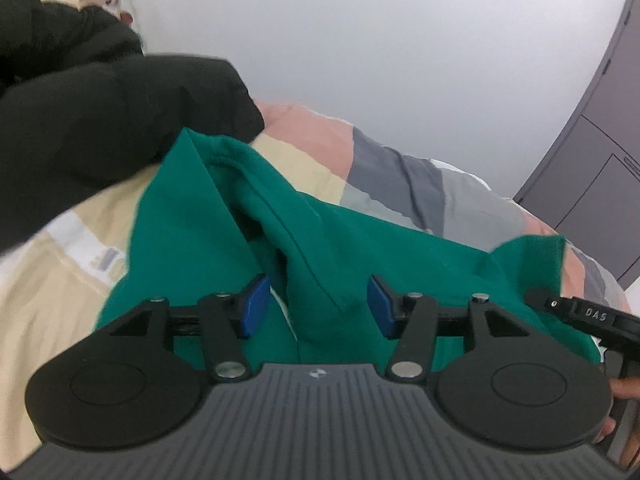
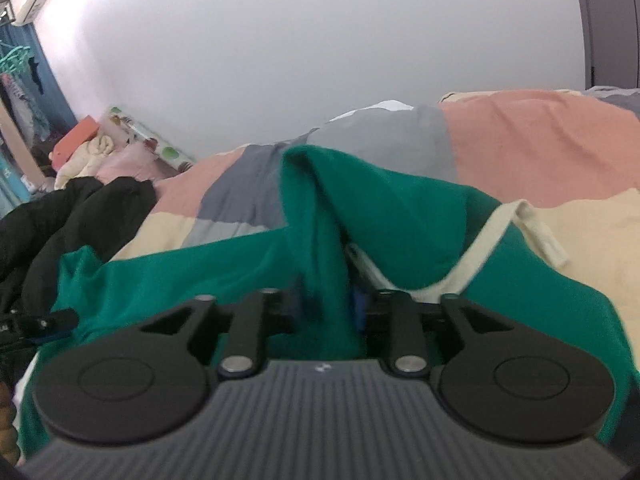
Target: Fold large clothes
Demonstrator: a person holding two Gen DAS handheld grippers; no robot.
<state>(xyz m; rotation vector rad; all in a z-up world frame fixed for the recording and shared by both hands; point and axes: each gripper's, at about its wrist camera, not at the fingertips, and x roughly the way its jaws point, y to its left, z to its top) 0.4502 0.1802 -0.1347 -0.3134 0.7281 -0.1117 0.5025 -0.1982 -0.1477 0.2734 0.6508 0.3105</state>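
A large green garment (image 1: 360,240) (image 2: 180,272) with a cream neck trim (image 2: 480,240) lies rumpled on the bed. My left gripper (image 1: 318,300) is open: its blue pads (image 1: 256,304) stand well apart on either side of a raised green fold and do not touch it. My right gripper (image 2: 326,304) has a thick upright fold of the same garment between its jaws. Its right blue pad (image 2: 359,308) shows a bare face beside the cloth, and the left pad is mostly hidden. The pads do not seem to press.
A patchwork quilt (image 1: 60,300) (image 2: 540,152) in cream, pink and grey covers the bed. A black jacket (image 1: 100,120) (image 2: 80,216) is heaped at the left. A grey wardrobe (image 1: 600,140) stands at the right, and pillows and clothes (image 2: 88,148) are piled by the wall.
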